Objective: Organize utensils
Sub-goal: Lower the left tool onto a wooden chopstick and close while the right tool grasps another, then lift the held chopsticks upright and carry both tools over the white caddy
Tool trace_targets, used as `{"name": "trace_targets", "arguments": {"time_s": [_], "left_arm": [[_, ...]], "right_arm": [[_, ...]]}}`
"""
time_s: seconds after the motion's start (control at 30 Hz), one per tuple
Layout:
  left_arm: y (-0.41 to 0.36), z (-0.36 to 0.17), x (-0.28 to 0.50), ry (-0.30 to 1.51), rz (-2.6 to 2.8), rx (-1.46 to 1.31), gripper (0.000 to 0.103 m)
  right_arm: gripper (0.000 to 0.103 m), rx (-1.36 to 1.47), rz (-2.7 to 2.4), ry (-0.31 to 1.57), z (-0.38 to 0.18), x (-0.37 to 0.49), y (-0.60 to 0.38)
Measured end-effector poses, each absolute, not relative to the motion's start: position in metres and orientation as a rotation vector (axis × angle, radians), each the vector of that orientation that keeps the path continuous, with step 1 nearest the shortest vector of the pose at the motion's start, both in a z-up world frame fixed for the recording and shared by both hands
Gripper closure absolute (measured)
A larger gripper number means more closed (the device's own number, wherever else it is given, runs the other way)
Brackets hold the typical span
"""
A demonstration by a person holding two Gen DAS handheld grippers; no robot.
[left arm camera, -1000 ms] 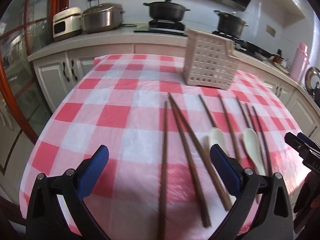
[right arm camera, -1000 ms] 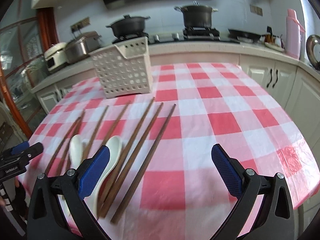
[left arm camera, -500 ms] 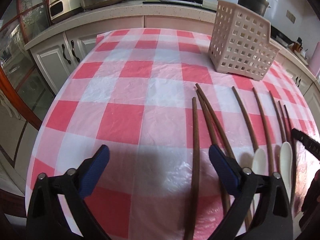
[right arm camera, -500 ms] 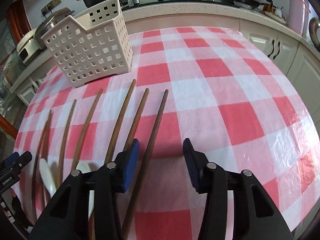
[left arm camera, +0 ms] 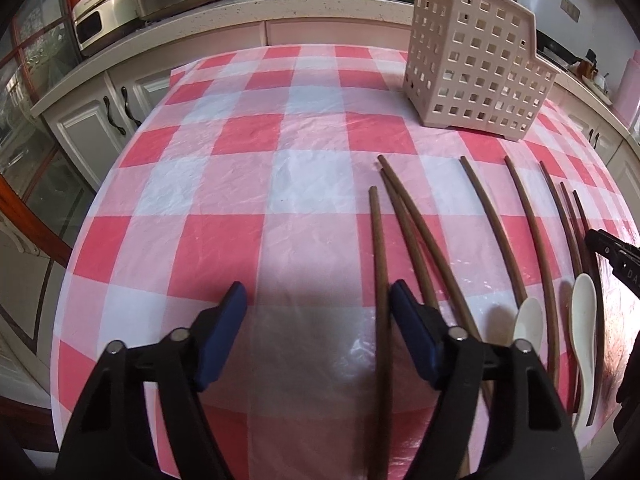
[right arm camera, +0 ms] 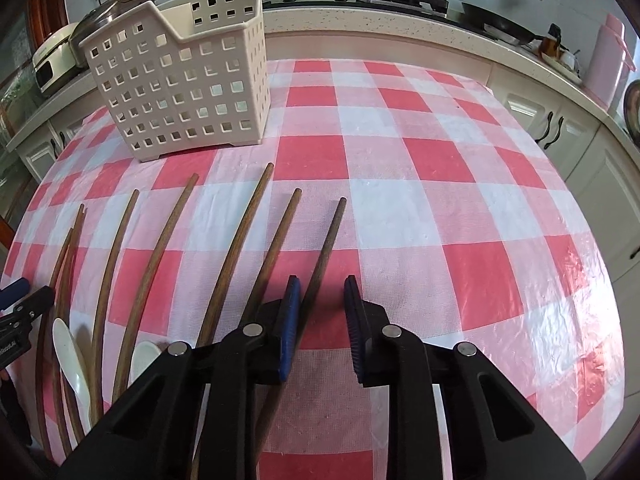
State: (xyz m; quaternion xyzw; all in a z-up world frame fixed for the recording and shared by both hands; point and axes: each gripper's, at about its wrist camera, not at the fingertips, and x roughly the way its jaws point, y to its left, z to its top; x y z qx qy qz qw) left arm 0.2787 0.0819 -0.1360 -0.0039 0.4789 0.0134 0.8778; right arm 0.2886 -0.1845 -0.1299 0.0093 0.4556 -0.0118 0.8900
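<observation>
Both hand-held grippers (left arm camera: 316,308) (right arm camera: 322,300) unclamped, narrowing astride chopsticks (right arm camera: 320,256); spoons (left arm camera: 582,320), holder (left arm camera: 476,60) nearby.

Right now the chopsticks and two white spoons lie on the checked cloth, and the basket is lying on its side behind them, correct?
Not quite. The basket stands upright, open top up, as the right wrist view shows. The chopsticks and the two spoons do lie on the checked cloth in front of it.
</observation>
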Motion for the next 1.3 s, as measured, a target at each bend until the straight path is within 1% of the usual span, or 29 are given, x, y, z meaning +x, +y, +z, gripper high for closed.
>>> {"name": "trace_targets", "arguments": {"time_s": [0.13, 0.2, 0.27, 0.3, 0.33, 0.37, 0.4, 0.47, 0.6, 0.8, 1.03, 1.3], "left_arm": [[0.075, -0.134, 0.28, 1.007, 0.017, 0.005, 0.048], [0.071, -0.133, 0.281, 1.008, 0.003, 0.007, 0.06], [0.067, -0.132, 0.282, 1.007, -0.009, 0.017, 0.069], [0.064, -0.132, 0.283, 1.007, -0.016, 0.023, 0.074], [0.062, -0.132, 0.283, 1.007, -0.019, 0.025, 0.077], [0.061, -0.132, 0.283, 1.006, -0.021, 0.028, 0.083], [0.058, -0.132, 0.283, 1.004, -0.023, 0.033, 0.088], [0.058, -0.132, 0.283, 1.002, -0.023, 0.035, 0.096], [0.061, -0.132, 0.283, 0.998, -0.032, 0.019, 0.097], [0.072, -0.131, 0.283, 0.982, -0.04, -0.033, 0.097], [0.075, -0.107, 0.27, 0.864, -0.068, -0.077, 0.097], [0.074, -0.064, 0.248, 0.693, -0.092, -0.11, 0.097]], "right_arm": [[0.081, 0.017, -0.014, 0.946, -0.13, 0.29, -0.185], [0.081, 0.014, -0.006, 0.949, -0.129, 0.291, -0.185], [0.081, 0.007, -0.002, 0.951, -0.13, 0.291, -0.184], [0.082, 0.001, -0.001, 0.951, -0.129, 0.291, -0.184], [0.085, -0.01, 0.001, 0.951, -0.129, 0.291, -0.182], [0.087, -0.021, 0.007, 0.953, -0.13, 0.292, -0.181], [0.091, -0.03, 0.012, 0.953, -0.13, 0.292, -0.179], [0.091, -0.043, 0.012, 0.948, -0.131, 0.291, -0.177], [0.092, -0.024, 0.024, 0.949, -0.131, 0.291, -0.18], [0.094, 0.107, 0.053, 0.895, -0.126, 0.284, -0.196], [0.094, 0.156, 0.087, 0.802, -0.101, 0.272, -0.201], [0.094, 0.155, 0.141, 0.678, -0.061, 0.252, -0.196]]}}
